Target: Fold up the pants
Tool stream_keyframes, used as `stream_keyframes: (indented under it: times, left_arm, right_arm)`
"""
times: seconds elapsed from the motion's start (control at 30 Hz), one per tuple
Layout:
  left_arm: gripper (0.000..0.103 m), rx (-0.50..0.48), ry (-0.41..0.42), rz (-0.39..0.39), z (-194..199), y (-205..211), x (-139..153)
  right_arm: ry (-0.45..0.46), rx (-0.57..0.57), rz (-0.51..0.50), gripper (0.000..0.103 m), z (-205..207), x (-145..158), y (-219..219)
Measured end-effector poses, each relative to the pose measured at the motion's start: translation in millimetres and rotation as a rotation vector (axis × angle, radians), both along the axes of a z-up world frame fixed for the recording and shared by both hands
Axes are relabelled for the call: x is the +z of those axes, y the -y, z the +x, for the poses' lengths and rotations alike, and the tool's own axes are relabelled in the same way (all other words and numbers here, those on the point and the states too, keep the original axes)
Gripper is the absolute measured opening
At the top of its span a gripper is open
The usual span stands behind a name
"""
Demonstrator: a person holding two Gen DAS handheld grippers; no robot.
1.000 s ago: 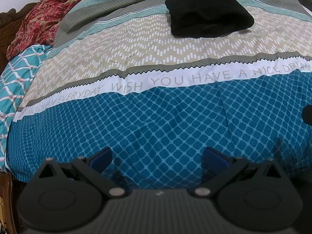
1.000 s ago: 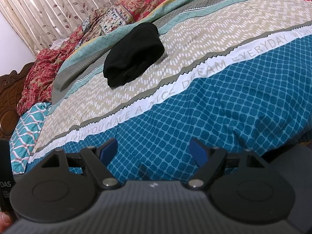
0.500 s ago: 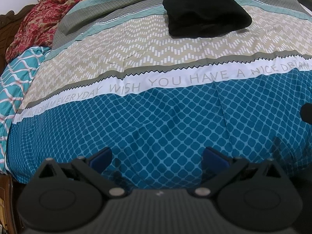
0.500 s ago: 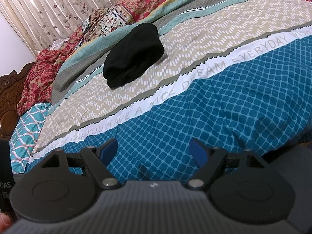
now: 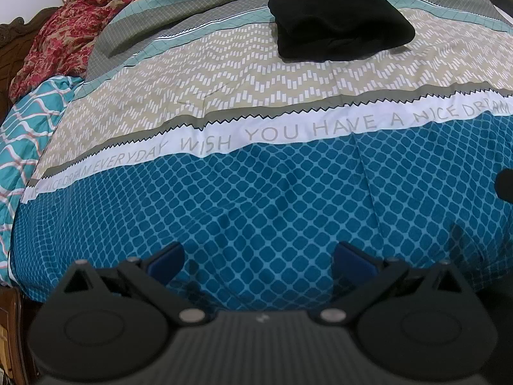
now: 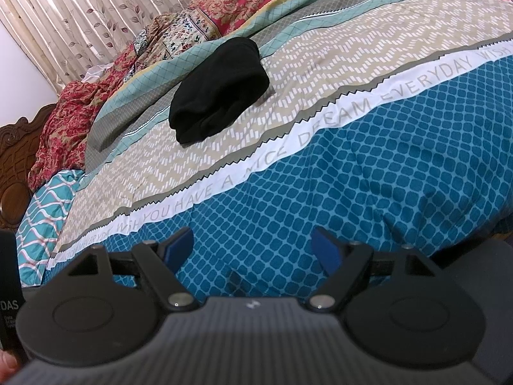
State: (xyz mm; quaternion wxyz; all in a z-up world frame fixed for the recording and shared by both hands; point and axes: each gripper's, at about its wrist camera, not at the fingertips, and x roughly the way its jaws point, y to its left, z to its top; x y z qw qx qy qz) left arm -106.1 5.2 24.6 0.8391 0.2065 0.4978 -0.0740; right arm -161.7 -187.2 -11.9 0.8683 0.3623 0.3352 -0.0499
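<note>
Black pants (image 5: 340, 29) lie folded in a compact bundle on the beige zigzag band of the bedspread, far ahead of both grippers; in the right wrist view the pants (image 6: 221, 91) sit up and to the left. My left gripper (image 5: 258, 258) hovers open over the blue diamond-patterned part of the bedspread (image 5: 256, 199), nothing between its blue pads. My right gripper (image 6: 253, 247) is likewise open and empty above the same blue area (image 6: 368, 166), near the bed's front edge.
A red floral blanket (image 6: 64, 122) and patchwork pillows (image 6: 205, 22) pile up at the head of the bed. A carved wooden headboard (image 6: 12, 147) stands at the left, curtains (image 6: 80, 16) behind. A teal wavy sheet (image 5: 22, 122) hangs at the left side.
The left wrist view has shifted slightly, with the pants sitting a little higher in frame. The right gripper and the pants have not visibly moved.
</note>
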Motion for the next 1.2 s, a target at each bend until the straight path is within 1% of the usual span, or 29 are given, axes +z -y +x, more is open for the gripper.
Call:
stream_keyframes:
  times: [0.57,0.93,1.2]
  left_arm:
    - [0.103,0.0,0.008,-0.001,-0.6,-0.5,2.2]
    - [0.103,0.023,0.089,-0.024,12.9,-5.8,27.8]
    - [0.103,0.029,0.103,-0.016,13.6,-7.8,28.5]
  right_arm:
    - [-0.002,0.0,0.002,0.083,-0.1,0.0,-0.6]
    - [0.004,-0.002,-0.003,0.083,-0.5,1.0,-1.0]
    - [0.008,-0.003,-0.006,0.083,-0.3,0.9,-0.2]
